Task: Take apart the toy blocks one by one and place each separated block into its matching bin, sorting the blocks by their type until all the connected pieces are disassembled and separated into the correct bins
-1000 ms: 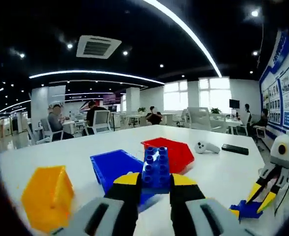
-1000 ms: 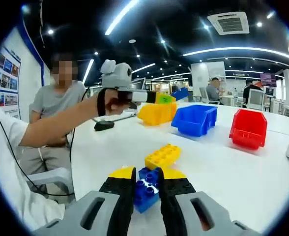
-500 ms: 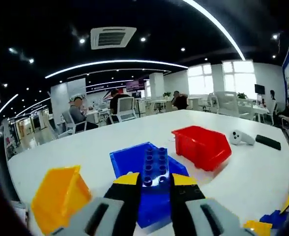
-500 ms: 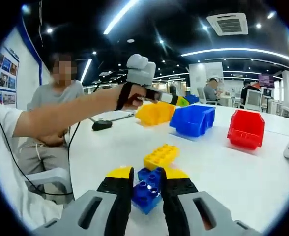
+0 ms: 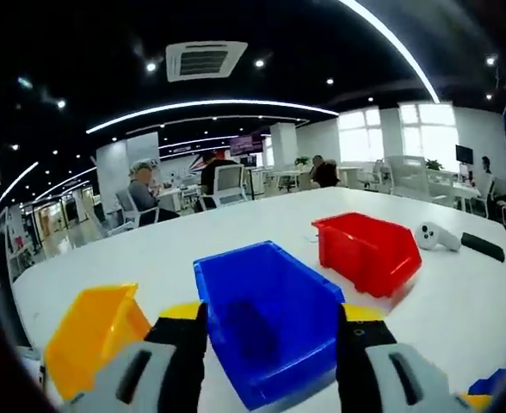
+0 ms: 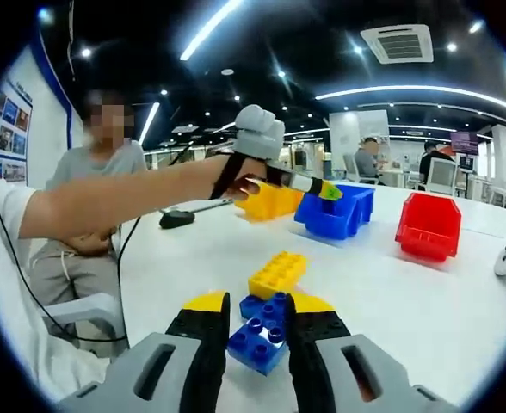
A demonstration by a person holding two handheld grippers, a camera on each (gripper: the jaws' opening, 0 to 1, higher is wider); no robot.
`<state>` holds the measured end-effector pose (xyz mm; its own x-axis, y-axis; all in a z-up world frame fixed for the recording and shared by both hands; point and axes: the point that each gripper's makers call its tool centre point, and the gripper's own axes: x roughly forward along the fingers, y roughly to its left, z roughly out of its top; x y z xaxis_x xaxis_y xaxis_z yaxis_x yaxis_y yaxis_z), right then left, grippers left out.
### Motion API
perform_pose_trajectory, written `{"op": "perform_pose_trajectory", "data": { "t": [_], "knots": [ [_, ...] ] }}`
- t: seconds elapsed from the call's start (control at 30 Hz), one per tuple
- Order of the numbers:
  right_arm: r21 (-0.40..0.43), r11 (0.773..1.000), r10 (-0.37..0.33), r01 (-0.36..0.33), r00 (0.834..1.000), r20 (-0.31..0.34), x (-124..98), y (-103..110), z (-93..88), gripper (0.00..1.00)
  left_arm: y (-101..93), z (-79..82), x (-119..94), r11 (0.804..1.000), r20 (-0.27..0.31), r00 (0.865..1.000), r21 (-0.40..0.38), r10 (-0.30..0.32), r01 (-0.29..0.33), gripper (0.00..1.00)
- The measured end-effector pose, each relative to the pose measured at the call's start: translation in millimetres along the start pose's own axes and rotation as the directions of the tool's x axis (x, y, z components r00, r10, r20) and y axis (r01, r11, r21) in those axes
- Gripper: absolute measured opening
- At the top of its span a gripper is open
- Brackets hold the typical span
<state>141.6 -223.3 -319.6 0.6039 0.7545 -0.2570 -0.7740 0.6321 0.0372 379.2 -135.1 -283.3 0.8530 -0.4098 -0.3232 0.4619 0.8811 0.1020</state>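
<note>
My left gripper (image 5: 268,340) is open, its jaws spread wide over the blue bin (image 5: 274,292), with nothing between them. A darker blue shape lies inside that bin, too dim to make out. The red bin (image 5: 369,249) stands to its right and the yellow bin (image 5: 89,331) to its left. In the right gripper view my right gripper (image 6: 259,303) is shut on a blue block (image 6: 257,342) low over the white table. A yellow block (image 6: 277,274) lies just beyond it. The left gripper (image 6: 326,189) hovers at the blue bin (image 6: 339,215).
A white controller (image 5: 438,235) and a black phone (image 5: 483,247) lie right of the red bin. A black object (image 6: 177,218) rests on the table's left side, where a person sits. The red bin (image 6: 428,225) and yellow bin (image 6: 266,200) flank the blue one.
My left gripper has reached the blue bin and opened; the blue block it held is gone from its jaws. My right gripper has stayed shut on its blue block.
</note>
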Motion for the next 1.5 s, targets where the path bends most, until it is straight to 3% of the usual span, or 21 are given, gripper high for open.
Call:
{"op": "perform_pose_trajectory", "data": {
  "t": [0.3,0.43,0.53,0.7,0.87,0.93,1.07,1.13,1.17,1.33,1.5],
  "knots": [
    [0.007,1.000,0.000,0.000,1.000,0.005,2,-3,0.6,0.27,-14.6,11.5,-23,0.995,0.055,0.994,0.040,-0.092,0.090,0.70],
    [0.013,1.000,0.001,-0.001,1.000,0.011,2,-4,0.9,0.27,-32.6,18.6,-42,0.986,0.103,0.981,0.066,-0.162,0.156,0.71],
    [0.014,1.000,0.001,-0.001,1.000,0.012,2,-5,1.1,0.27,-44.1,13.0,-56,0.974,0.101,0.972,0.108,-0.210,0.199,0.71],
    [0.013,1.000,-0.002,0.001,1.000,0.014,3,-7,1.3,0.27,-61.6,0.6,-76,0.948,0.103,0.944,0.096,-0.314,0.304,0.76],
    [0.014,1.000,-0.003,0.003,1.000,0.015,2,-10,1.3,0.27,-87.1,-21.1,-93,0.893,0.087,0.898,0.187,-0.431,0.410,0.78],
    [0.008,1.000,-0.003,0.003,1.000,0.012,2,-10,1.2,0.27,-107.0,-31.1,-110,0.860,0.074,0.868,0.205,-0.490,0.468,0.79],
    [0.001,1.000,0.000,0.000,1.000,0.007,2,-9,1.3,0.28,-123.2,-44.1,-116,0.813,0.055,0.819,0.176,-0.570,0.554,0.80],
    [0.000,1.000,0.001,-0.001,1.000,0.006,2,-8,1.2,0.28,-127.3,-49.0,-116,0.797,0.045,0.807,0.200,-0.588,0.570,0.80],
    [0.001,1.000,0.001,-0.001,1.000,0.007,2,-8,1.0,0.28,-131.0,-52.1,-117,0.781,0.035,0.793,0.207,-0.608,0.589,0.80],
    [-0.003,1.000,0.003,-0.003,1.000,0.004,2,-8,1.0,0.28,-143.7,-64.0,-117,0.756,-0.005,0.773,0.202,-0.634,0.622,0.75],
    [-0.002,1.000,0.008,-0.008,1.000,0.002,2,-7,0.9,0.28,-153.6,-77.8,-110,0.717,-0.039,0.733,0.183,-0.679,0.673,0.74]
  ]
}}
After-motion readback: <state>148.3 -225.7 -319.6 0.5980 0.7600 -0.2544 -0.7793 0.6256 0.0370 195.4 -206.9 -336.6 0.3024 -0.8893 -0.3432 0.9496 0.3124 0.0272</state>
